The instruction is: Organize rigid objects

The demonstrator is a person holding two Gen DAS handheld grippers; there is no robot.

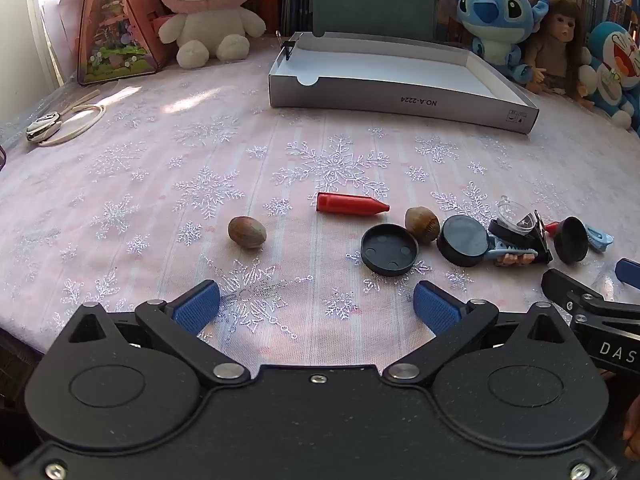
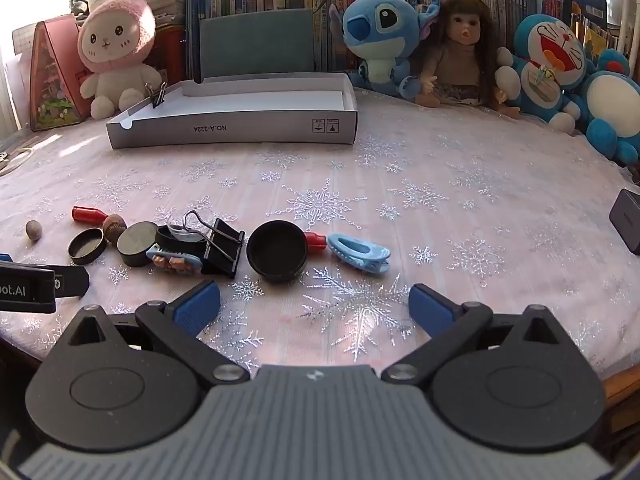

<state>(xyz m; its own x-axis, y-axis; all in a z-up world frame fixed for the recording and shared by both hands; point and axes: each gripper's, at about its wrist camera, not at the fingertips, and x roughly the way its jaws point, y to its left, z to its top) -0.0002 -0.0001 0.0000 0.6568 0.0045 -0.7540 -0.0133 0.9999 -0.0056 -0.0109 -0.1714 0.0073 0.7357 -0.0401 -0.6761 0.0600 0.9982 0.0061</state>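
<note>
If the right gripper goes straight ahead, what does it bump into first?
Probably the light blue hair clip, lying just ahead of the open right gripper; the black round lid sits slightly left. Depth is hard to judge.

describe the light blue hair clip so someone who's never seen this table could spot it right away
Start at the grey cardboard tray at the back of the snowflake tablecloth, then drop to the row of small items nearer the grippers. The hair clip lies at that row's right end, beside a black round cap. It alone is plain pale blue and toothed.
</note>
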